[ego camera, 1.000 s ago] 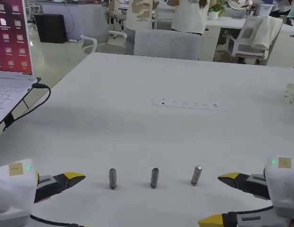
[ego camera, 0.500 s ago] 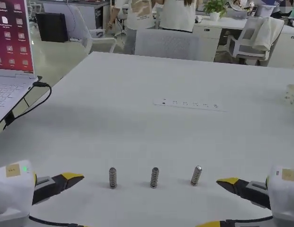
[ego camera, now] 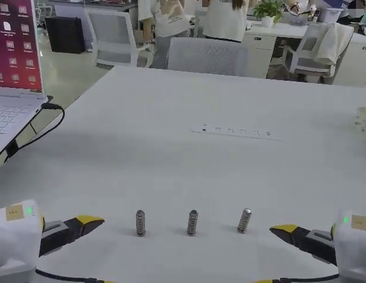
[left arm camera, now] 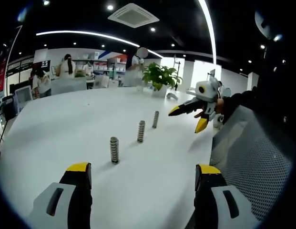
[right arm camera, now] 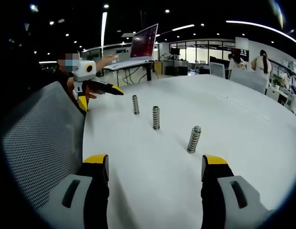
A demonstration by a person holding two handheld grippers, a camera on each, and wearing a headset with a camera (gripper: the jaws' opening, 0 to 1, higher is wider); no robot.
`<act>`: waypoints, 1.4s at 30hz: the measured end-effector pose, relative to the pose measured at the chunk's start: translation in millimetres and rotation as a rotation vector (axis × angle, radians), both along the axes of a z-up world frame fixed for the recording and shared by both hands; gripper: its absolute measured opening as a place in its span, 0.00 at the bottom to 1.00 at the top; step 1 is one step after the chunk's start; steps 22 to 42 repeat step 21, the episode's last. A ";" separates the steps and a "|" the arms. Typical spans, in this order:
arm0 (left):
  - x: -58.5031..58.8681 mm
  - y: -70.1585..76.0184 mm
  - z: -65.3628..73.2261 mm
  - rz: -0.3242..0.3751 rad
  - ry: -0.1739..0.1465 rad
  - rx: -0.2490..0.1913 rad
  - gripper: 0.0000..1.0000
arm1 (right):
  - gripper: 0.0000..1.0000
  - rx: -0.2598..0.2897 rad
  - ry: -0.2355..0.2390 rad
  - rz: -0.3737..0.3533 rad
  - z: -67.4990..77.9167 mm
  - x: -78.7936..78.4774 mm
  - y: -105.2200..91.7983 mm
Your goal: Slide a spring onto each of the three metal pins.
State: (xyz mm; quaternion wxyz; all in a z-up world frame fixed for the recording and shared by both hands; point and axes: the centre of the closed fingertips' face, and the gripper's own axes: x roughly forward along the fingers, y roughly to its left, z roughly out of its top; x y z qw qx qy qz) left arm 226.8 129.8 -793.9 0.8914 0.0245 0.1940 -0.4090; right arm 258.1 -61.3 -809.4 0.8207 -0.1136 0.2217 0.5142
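Observation:
Three upright metal pins stand in a row near the table's front edge, each with a spring around it: left (ego camera: pixel 141 223), middle (ego camera: pixel 193 222), right (ego camera: pixel 244 220), the right one leaning a little. My left gripper (left arm camera: pixel 143 174) is open and empty; its yellow fingertip (ego camera: pixel 91 221) sits left of the row. My right gripper (right arm camera: pixel 155 164) is open and empty; its fingertip (ego camera: pixel 282 229) sits right of the row. The nearest spring (left arm camera: pixel 114 150) is just ahead of the left gripper's jaws, and the leaning spring (right arm camera: pixel 194 139) is just ahead of the right gripper's jaws.
A laptop (ego camera: pixel 12 71) with a black cable (ego camera: pixel 35 132) sits at the table's left edge. A flush power strip (ego camera: pixel 236 130) lies mid-table. A grey chair (ego camera: pixel 209 56) stands behind the white table (ego camera: pixel 171 171), with people beyond. A mesh chair back (right arm camera: pixel 43 138) is close.
My right gripper has drawn slightly down and back toward the front edge, and its lower jaw has dropped out of the head view. The left gripper and the springs stay put.

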 end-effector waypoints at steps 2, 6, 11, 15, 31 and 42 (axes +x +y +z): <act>-0.2 0.3 0.2 0.000 0.001 0.002 0.87 | 0.80 -0.001 0.002 0.001 -0.2 -0.2 0.1; -0.2 0.9 0.9 0.000 0.000 0.002 0.87 | 0.81 0.002 0.000 0.003 1.1 -0.5 1.1; 0.0 0.9 1.7 -0.001 -0.001 0.003 0.87 | 0.81 -0.002 0.001 0.004 0.8 -0.9 1.2; 0.0 0.4 2.2 -0.001 -0.003 0.003 0.87 | 0.81 -0.002 0.000 0.004 1.0 -0.9 1.0; 0.0 0.5 2.0 -0.001 -0.003 0.006 0.87 | 0.81 -0.001 0.003 0.005 0.3 -0.9 1.1; 0.0 0.5 2.0 -0.001 -0.003 0.006 0.87 | 0.81 -0.001 0.003 0.005 0.3 -0.9 1.1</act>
